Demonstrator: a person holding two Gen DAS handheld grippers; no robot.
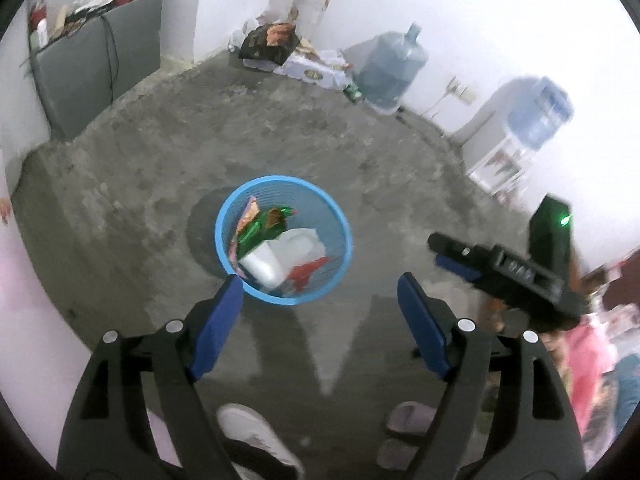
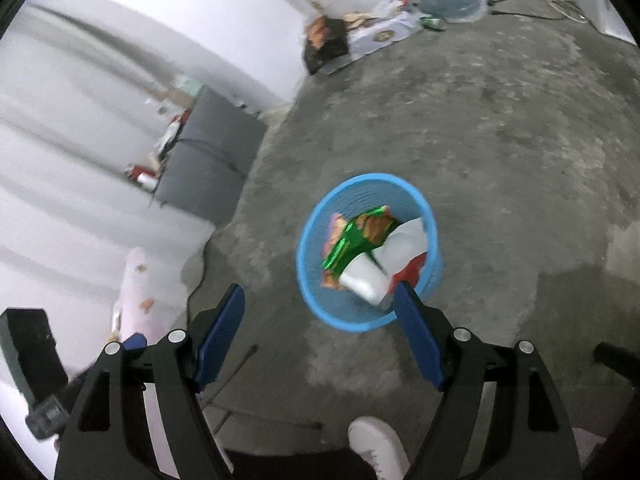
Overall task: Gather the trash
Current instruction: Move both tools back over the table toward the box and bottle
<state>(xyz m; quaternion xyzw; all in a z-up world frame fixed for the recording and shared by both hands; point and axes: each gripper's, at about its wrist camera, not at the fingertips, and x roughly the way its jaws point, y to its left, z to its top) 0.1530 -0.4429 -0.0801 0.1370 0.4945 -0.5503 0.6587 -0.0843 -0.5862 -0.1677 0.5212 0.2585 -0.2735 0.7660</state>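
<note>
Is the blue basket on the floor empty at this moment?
No, the blue basket already holds a white cup, a green wrapper and other crumpled trash.

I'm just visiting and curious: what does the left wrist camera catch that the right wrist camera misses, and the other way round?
Only the left view: the water dispenser by the wall and the right gripper beside it. Only the right view: a black cable across the floor. Both: the blue wastebasket holding wrappers and a white cup, a grey cabinet, and each camera's own open, empty gripper.

Both views bright, walls (image 1: 460,8) overexposed to glare. Soft shadows fall on the floor (image 1: 160,184). Motion blur throughout; heavy fisheye distortion, dark vignette at corners.
</note>
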